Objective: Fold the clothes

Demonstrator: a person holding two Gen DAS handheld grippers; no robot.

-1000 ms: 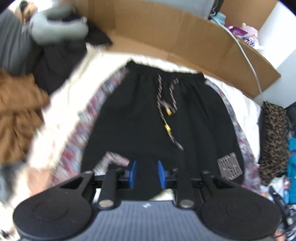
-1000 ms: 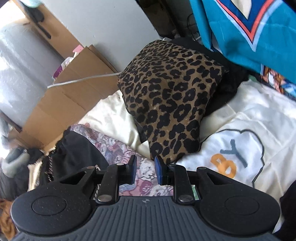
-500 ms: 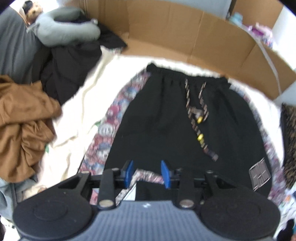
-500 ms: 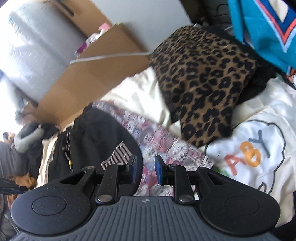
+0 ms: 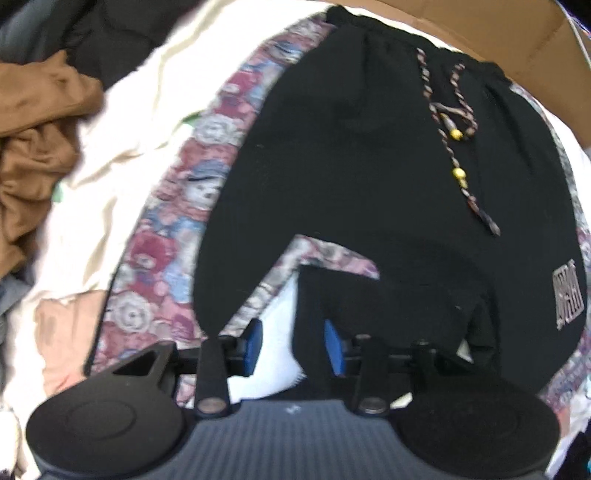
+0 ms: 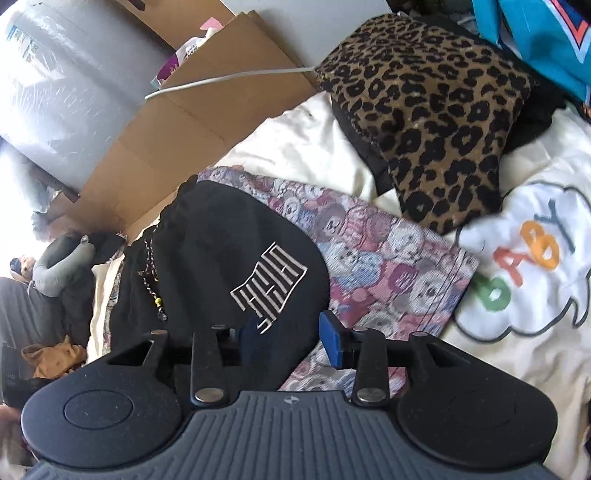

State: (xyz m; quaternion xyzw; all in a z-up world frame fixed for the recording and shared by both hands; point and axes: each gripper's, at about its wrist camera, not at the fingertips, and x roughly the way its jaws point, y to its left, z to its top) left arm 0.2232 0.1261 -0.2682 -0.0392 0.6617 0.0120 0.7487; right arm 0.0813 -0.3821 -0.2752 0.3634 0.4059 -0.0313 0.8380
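Note:
Black shorts (image 5: 369, 166) with a braided drawstring (image 5: 458, 147) lie flat on a teddy-bear print cloth (image 5: 177, 229), waistband at the far side. My left gripper (image 5: 293, 347) points down over the notch between the two legs. Its jaws are opening, with white bedding and the edge of one black leg hem between the pads, untouched. My right gripper (image 6: 290, 341) hovers at the other leg's hem, by the striped logo patch (image 6: 269, 291) on the shorts (image 6: 221, 240). Its jaws are opening too, with black fabric below the gap and nothing pinched.
A leopard-print cushion (image 6: 436, 110) and a teal garment (image 6: 535, 33) lie right of the shorts. A white cloth printed BABY (image 6: 528, 258) sits near right. Cardboard (image 6: 184, 122) lines the far side. A brown garment (image 5: 33, 129) is piled at the left.
The left gripper has sunk close to the shorts' leg hems and its jaws have widened. The right gripper has swung from the leopard cushion over to the logo corner, jaws wider.

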